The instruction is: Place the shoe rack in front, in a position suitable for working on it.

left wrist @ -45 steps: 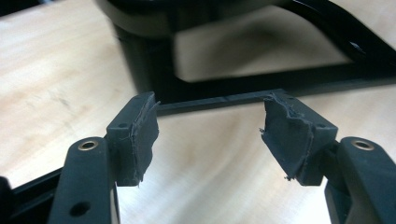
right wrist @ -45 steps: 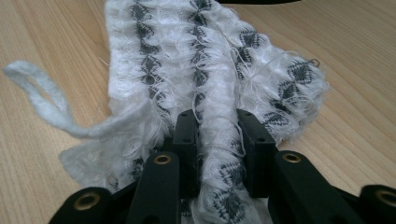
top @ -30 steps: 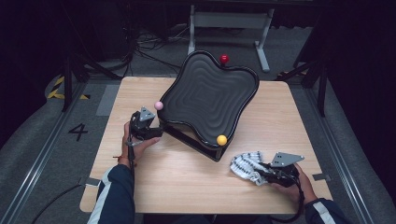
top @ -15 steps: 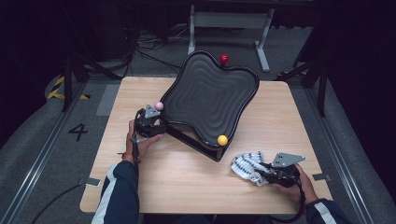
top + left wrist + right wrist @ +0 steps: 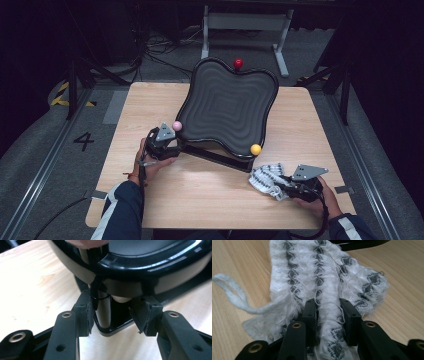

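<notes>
Cloth (image 5: pixel 266 178) pinched in right tongs (image 5: pixel 328 315), long axis seemingly away from them; left tongs (image 5: pixel 112 315) spread around tray (image 5: pixel 227 105) post.

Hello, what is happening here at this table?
A person works with two hand-held grippers at a wooden table. The left gripper stands open around a post of the black stand under the wavy black tray, beside a pink ball. The right gripper is shut on a white and grey knitted cloth lying on the table.
</notes>
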### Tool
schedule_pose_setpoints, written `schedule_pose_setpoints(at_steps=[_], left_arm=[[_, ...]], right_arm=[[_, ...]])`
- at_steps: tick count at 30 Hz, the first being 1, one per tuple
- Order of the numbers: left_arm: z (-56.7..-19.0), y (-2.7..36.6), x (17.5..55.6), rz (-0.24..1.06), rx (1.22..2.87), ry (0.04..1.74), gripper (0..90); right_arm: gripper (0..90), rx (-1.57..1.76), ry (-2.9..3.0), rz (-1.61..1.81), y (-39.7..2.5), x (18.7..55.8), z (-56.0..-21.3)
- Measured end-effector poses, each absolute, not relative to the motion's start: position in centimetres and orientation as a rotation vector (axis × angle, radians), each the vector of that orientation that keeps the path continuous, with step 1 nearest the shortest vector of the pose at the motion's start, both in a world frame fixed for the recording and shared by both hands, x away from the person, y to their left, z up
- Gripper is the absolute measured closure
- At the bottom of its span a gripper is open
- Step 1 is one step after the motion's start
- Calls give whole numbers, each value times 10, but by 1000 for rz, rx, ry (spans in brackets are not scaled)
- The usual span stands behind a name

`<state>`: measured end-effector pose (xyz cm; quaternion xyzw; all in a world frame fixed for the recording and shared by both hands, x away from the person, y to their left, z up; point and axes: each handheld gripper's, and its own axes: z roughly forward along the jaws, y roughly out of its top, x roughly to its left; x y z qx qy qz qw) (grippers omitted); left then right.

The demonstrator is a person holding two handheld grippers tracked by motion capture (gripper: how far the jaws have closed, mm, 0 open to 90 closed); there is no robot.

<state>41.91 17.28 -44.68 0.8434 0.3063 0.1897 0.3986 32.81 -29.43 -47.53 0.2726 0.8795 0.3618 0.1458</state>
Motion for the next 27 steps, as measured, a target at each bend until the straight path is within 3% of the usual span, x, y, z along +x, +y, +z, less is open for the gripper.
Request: schedule_pose_setpoints(at_steps=[6, 15, 19, 21, 26, 27], left_arm=[[-446, 165, 402, 430, 2150, 704, 524], [-441, 145, 383, 387, 2139, 631, 510], [-442, 139, 382, 377, 2130, 636, 509], [-442, 139, 383, 376, 2134, 627, 507], [-444, 137, 384, 357, 2109, 638, 515], [-444, 137, 384, 352, 2109, 634, 515]], right_arm=[[675, 763, 2568, 1045, -300, 319, -474], [346, 764, 2528, 1077, -294, 316, -466], [279, 786, 2530, 1066, -287, 317, -467], [204, 782, 2552, 998, -282, 318, -475], [207, 847, 2552, 1041, -283, 320, -479], [259, 845, 2554, 1039, -283, 320, -479]])
